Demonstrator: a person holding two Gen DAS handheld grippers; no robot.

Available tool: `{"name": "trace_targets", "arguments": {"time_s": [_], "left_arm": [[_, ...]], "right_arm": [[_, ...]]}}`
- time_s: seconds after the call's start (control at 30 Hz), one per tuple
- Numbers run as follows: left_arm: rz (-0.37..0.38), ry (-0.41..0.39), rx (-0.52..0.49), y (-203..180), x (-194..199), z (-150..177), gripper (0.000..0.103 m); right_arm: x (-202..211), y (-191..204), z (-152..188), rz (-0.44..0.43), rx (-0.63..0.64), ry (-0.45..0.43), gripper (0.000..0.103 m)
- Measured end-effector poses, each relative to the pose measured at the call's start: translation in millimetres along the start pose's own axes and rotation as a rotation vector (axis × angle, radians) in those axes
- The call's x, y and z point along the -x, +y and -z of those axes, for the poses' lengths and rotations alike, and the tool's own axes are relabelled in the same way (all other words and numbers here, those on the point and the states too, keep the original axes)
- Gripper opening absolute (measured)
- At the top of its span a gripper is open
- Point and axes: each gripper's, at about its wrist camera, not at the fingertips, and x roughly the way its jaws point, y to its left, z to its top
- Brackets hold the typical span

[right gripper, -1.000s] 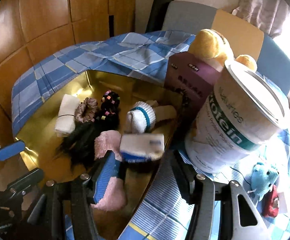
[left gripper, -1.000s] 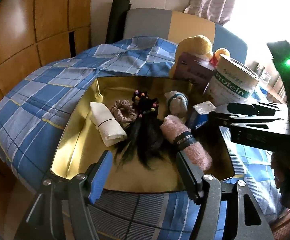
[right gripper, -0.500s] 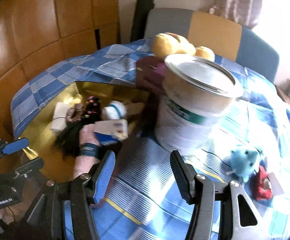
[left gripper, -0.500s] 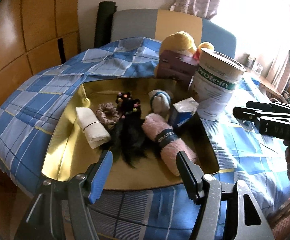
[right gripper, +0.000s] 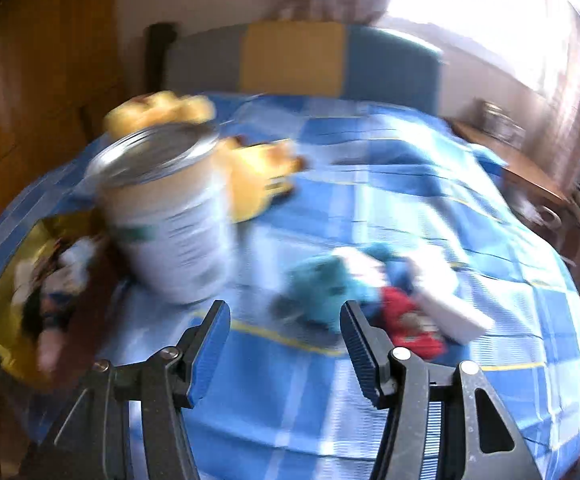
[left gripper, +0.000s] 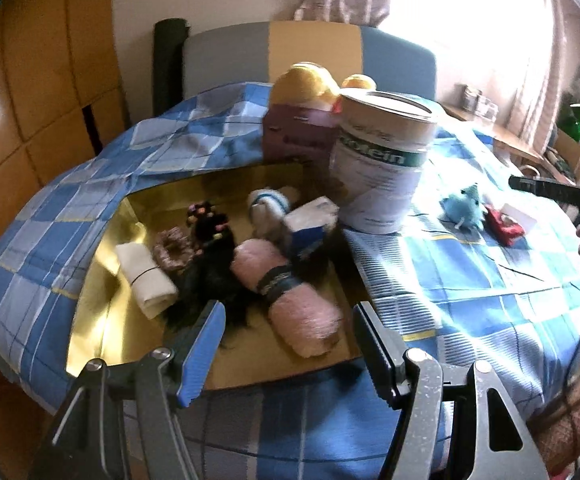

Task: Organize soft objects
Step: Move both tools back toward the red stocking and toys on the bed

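- Box of shiny gold lay on the blue checked cloth, and it was the place for soft things, so a pink rolled towel, a white folded cloth, a scrunchie, a black hairpiece and a rolled sock were already inside it.
- A small blue and white packet leaned on the box's right edge, by the towel.
- The left gripper hung over the near edge of the box with its fingers apart and nothing between them, likely just waiting.
- The right gripper also had its fingers apart and empty. It pointed at the little blue plush toy, which sat on the cloth well outside the box, probably the next thing to grab.
- A red soft toy lay just beside the blue one, with a white tag on it.
- The big protein tin stood between the box and those toys; it was hard, so it likely stayed out.
- A yellow plush sat behind the tin.
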Motion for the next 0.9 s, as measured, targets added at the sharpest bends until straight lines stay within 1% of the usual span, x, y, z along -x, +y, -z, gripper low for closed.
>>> {"name": "trace_targets", "arguments": {"time_s": [0.1,0.2,0.27,0.3,0.33,0.4,0.47,0.53,0.7,0.83,0.87,0.9], "left_arm": [[0.027,0.000,-0.038,-16,-1,-6,0.067],[0.061,0.004,-0.088,-36,-3,-12,0.067],[0.088,0.009,-0.122,-51,-6,-16,0.067],[0.099,0.015,-0.136,-58,-9,-18,0.067],[0.110,0.022,-0.145,-64,-12,-20,0.067],[0.141,0.041,-0.160,-81,-21,-24,0.067],[0.165,0.061,-0.169,-97,-30,-29,0.067],[0.191,0.083,-0.173,-110,-38,-32,0.067],[0.238,0.119,-0.214,-151,-61,-42,0.067],[0.240,0.122,-0.242,-175,-78,-55,0.067],[0.245,0.126,-0.243,-179,-82,-57,0.069],[0.246,0.127,-0.242,-184,-87,-60,0.074]], "right_arm": [[-1,-47,1,0.105,-0.108,-0.038,0.058],[-4,-93,9,0.213,-0.234,-0.055,0.058],[-5,-122,21,0.263,-0.328,-0.066,0.058],[-7,-137,28,0.279,-0.394,-0.050,0.058],[-8,-149,32,0.268,-0.461,-0.030,0.058],[-7,-169,38,0.235,-0.585,-0.038,0.058],[-8,-178,43,0.231,-0.624,-0.016,0.058],[-11,-184,47,0.191,-0.670,0.004,0.058],[-18,-185,53,0.145,-0.710,0.042,0.058],[-17,-187,54,0.126,-0.724,0.042,0.058],[-16,-188,55,0.124,-0.732,0.042,0.058],[-17,-190,55,0.124,-0.739,0.044,0.058]]}}
